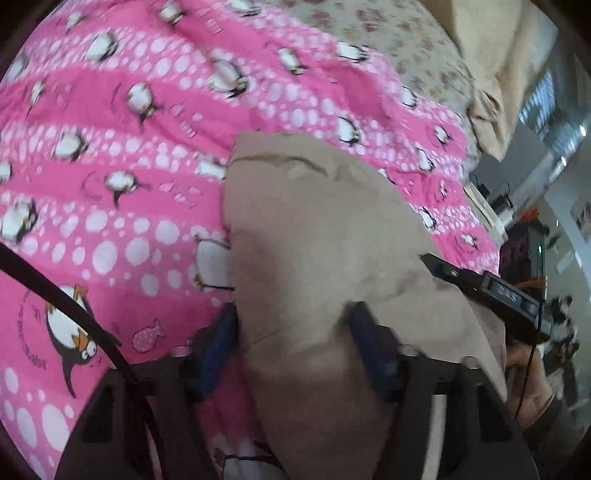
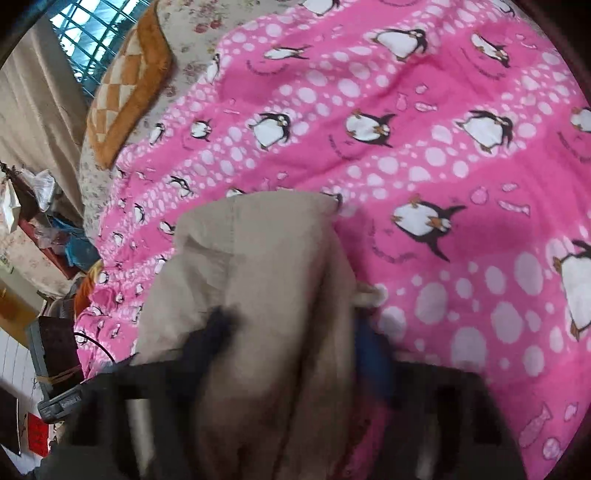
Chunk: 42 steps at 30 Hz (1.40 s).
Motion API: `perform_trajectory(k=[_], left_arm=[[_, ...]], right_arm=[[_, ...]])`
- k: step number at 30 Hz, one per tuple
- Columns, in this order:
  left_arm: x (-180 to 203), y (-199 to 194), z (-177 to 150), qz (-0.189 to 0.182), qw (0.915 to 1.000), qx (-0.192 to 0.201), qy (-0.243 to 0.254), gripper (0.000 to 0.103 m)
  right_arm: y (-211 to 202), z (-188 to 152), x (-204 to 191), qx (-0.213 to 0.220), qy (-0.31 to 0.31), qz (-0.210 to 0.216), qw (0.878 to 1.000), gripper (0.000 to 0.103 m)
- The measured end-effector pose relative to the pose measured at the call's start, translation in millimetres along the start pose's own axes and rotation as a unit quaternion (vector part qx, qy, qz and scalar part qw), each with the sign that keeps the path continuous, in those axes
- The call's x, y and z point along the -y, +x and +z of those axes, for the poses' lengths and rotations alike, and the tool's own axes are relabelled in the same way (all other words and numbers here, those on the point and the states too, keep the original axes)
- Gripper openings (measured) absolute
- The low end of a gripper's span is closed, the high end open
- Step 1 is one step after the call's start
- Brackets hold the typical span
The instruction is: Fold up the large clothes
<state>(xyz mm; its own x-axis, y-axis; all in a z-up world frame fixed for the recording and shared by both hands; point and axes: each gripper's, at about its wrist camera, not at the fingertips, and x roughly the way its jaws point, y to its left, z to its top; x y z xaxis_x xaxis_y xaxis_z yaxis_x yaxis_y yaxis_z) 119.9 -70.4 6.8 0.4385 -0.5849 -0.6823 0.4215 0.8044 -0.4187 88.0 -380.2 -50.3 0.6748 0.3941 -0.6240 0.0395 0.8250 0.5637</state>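
A beige garment [image 1: 314,221] lies bunched on a pink penguin-print blanket [image 1: 110,203] spread over a bed. My left gripper [image 1: 293,332] points down at it; its blue-padded fingers [image 1: 369,343] press on a thick fold, so it is shut on the cloth. In the right wrist view the same beige garment [image 2: 258,240] fills the gap of my right gripper [image 2: 295,325], whose blurred fingers [image 2: 373,354] close on a fold above the blanket [image 2: 443,166]. The other gripper's black body [image 1: 498,295] and a hand [image 1: 532,384] show at the right edge of the left wrist view.
A floral sheet [image 1: 388,29] lies beyond the blanket. An orange checked cushion [image 2: 129,85] rests at the bed's far corner below a window [image 2: 85,33]. Cluttered shelves and bags [image 2: 55,240] stand beside the bed. A black cable [image 1: 62,299] crosses the left view.
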Motion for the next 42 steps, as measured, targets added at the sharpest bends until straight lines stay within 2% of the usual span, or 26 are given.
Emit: perform_trajectory(k=[2,5,8,12,18,23,25,28,29,31,34,36,38,40,42], left_arm=[[8.0,-2.2,-1.9,0.019,0.9995,0.012,0.021,0.023],[8.3,-8.6,-1.7,0.022,0.9992,0.028,0.016,0.007],[12.5,-20.1,0.6,0.032,0.9981,0.044,0.029,0.000],[8.2,-43.3,5.0,0.031,0.9974,0.057,0.030,0.000],[-32.4,-71.1,3.5,0.059,0.9961,0.066,0.000,0.000],[-70.2,-103.0,4.1,0.088,0.9916,0.092,-0.026,0.000],[-88.0,-107.0,4.4,0.103,0.9900,0.089,-0.039,0.000],[-105.7,-94.0,-1.0,0.101,0.9921,0.047,-0.058,0.002],[-106.2,-91.7,-2.5,0.101,0.9922,0.042,-0.060,0.005],[-104.0,-93.2,-3.4,0.105,0.9920,0.040,-0.057,0.008],[-103.3,-109.2,-3.6,0.113,0.9901,0.052,-0.066,0.008],[-96.6,-131.0,-6.1,0.133,0.9850,0.088,-0.066,0.008],[-80.4,-153.1,-12.4,0.140,0.9805,0.130,-0.046,0.009],[-64.5,-164.5,-19.0,0.122,0.9809,0.150,-0.020,0.011],[-49.3,-160.5,-26.9,0.095,0.9860,0.137,0.006,0.011]], right_arm=[[0.1,-1.7,-2.1,0.003,-0.004,-0.015,1.000,0.043],[-0.4,-1.8,-3.4,0.007,0.006,-0.002,1.000,0.029],[1.4,-1.8,-1.6,0.009,0.035,0.026,0.999,0.022],[10.8,-1.3,-7.9,0.016,0.075,0.067,0.995,0.021],[44.0,-6.1,-51.7,-0.003,0.063,0.095,0.993,0.021],[73.4,-17.5,-99.2,-0.016,0.047,0.110,0.993,0.021],[87.4,-16.4,-120.1,-0.016,0.032,0.106,0.994,0.021],[90.9,-19.4,-131.4,-0.006,0.016,0.076,0.997,0.022],[90.0,-19.4,-130.6,-0.008,0.018,0.067,0.998,0.026],[83.8,-17.8,-128.2,-0.010,0.027,0.057,0.998,0.034],[53.1,-13.8,-131.1,0.000,0.025,0.038,0.999,0.035],[21.4,-14.5,-147.2,0.021,-0.002,0.021,1.000,0.035],[-15.9,-20.1,-181.6,0.056,-0.072,0.002,0.996,0.035],[-32.9,-40.6,-216.4,0.060,-0.150,-0.016,0.987,0.035],[-28.4,-70.4,-241.6,0.047,-0.211,-0.028,0.976,0.032]])
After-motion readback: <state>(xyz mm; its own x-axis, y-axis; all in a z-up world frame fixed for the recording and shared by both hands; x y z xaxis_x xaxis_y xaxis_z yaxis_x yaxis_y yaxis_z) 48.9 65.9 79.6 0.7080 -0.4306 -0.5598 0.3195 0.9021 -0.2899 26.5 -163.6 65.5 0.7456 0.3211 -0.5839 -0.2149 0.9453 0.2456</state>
